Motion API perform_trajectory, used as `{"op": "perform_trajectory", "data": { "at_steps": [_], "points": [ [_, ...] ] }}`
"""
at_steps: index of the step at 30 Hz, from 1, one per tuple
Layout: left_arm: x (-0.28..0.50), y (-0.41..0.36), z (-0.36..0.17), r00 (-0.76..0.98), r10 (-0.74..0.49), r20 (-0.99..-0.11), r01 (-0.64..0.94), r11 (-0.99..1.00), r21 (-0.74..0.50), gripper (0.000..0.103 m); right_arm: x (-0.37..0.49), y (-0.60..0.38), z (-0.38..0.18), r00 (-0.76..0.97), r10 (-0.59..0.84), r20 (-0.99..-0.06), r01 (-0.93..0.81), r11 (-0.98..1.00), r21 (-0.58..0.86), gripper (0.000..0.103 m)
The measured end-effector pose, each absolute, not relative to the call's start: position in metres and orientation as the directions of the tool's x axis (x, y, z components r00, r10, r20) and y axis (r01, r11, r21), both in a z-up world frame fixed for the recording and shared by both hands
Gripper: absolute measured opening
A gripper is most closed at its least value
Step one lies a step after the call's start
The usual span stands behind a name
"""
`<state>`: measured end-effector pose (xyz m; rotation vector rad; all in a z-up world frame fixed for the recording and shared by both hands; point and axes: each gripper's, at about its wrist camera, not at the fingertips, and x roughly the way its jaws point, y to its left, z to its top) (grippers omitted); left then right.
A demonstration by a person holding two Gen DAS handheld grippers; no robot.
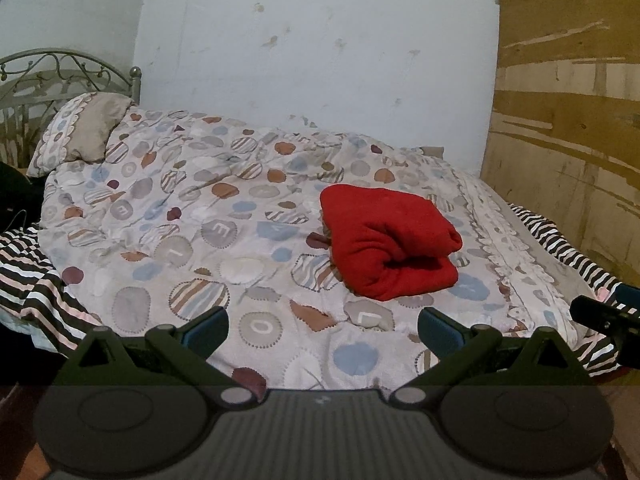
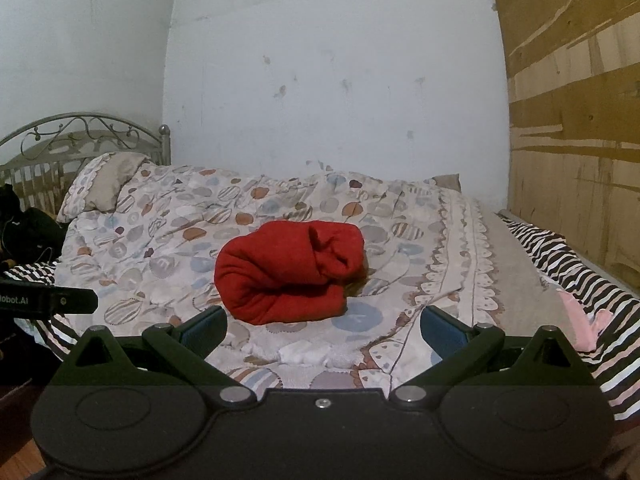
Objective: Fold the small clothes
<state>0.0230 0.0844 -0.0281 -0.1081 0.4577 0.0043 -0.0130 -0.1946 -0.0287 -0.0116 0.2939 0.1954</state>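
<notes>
**Red garment lies folded on the bed, both claws spread and empty**

A folded red fleece garment (image 1: 390, 242) sits on a patterned duvet (image 1: 168, 216) printed with round patches and letters. In the left wrist view it lies beyond the left gripper (image 1: 323, 326), at about one o'clock from the gap between the fingers, well apart from both blue pads (image 1: 204, 328). The left claw's jaws stand wide apart and hold nothing; only duvet shows between them.

In the right wrist view the red fleece garment (image 2: 286, 274) lies ahead of the right gripper (image 2: 323, 326), at roughly eleven o'clock from the gap, its near fold just beyond the left-hand blue pad (image 2: 202, 328) but not touching it. The right claw is likewise spread wide and empty.

The garment is a thick bundle, its upper layer bulging over the lower one.

A pillow (image 2: 102, 186) rests at ten o'clock near the metal scrollwork headboard (image 2: 80, 132). A black-and-white striped sheet (image 2: 580, 268) shows along the bed's edge at three o'clock. A white wall (image 2: 328, 80) stands behind the bed, with a brown board panel (image 2: 572, 120) at two o'clock.
</notes>
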Motion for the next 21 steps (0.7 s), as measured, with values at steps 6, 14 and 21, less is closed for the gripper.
{"op": "perform_trajectory", "data": {
  "at_steps": [6,14,21],
  "points": [
    [0.0231,0.0849,-0.0282,0.896,-0.021,-0.443,-0.028,0.994,-0.104,0.103,-0.0103,-0.1931,-0.0285,0.939,0.189,-0.286,-0.193,0.981,0.015,0.103],
    [0.0235,0.0856,-0.0272,0.894,-0.018,-0.447,-0.033,0.994,-0.105,0.103,-0.0093,-0.1914,-0.0277,0.94,0.192,-0.283,-0.195,0.981,0.02,0.103],
    [0.0238,0.0862,-0.0274,0.894,-0.019,-0.447,-0.032,0.994,-0.106,0.103,-0.0099,-0.1901,-0.0256,0.94,0.196,-0.28,-0.198,0.98,0.021,0.103]
  ]
}}
